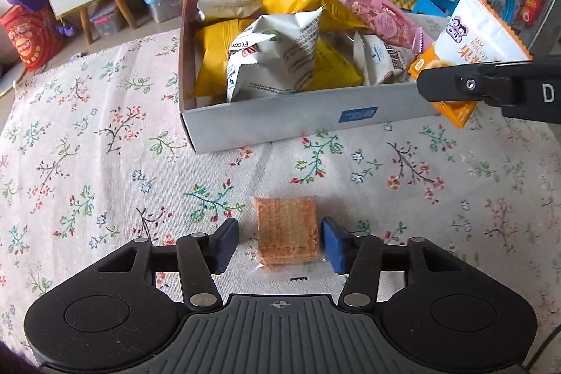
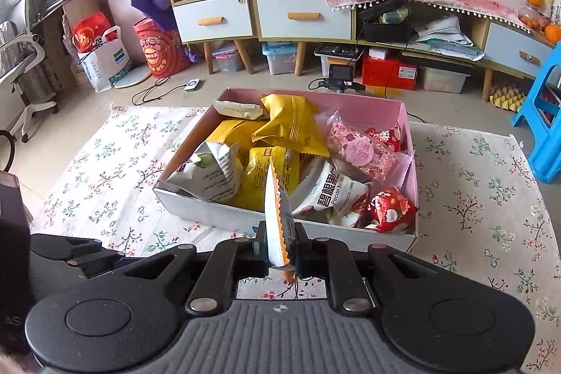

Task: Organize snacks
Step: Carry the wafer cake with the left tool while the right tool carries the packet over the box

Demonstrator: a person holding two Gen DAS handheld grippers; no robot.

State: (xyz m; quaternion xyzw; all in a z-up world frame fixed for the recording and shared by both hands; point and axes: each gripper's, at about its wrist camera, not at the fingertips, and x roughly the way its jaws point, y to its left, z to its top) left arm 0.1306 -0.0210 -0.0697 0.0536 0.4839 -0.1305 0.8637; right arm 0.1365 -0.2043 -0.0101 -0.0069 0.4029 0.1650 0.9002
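Your left gripper (image 1: 278,242) sits low over the floral cloth (image 1: 87,170) with the wafer packet (image 1: 288,233) lying right between its blue pads. The jaws stand apart: the pad on the right of the left wrist view is at the packet's edge, perhaps just touching, while the pad on the left still has a strip of cloth showing between it and the wrapper. Nothing is gripped yet. The packet's long axis runs away from you, along the line of the fingers and toward the snack box (image 1: 280,120), so the jaws would close across its narrow width. This hand is plainly the nearer one; judging from that, a squeeze and a lift forward to the box is what the move calls for.

The packet is a small block of orange-brown ridged wafers in clear film, with a crimped seal at the near end. It lies flat on the cloth, well short of the box's front wall.

Your right gripper (image 2: 280,251) is clamped on the white-and-orange jam biscuit pouch (image 2: 277,219), holding it edge-on and upright, just before the box's near wall. The box itself is already heaped with yellow and white bags.
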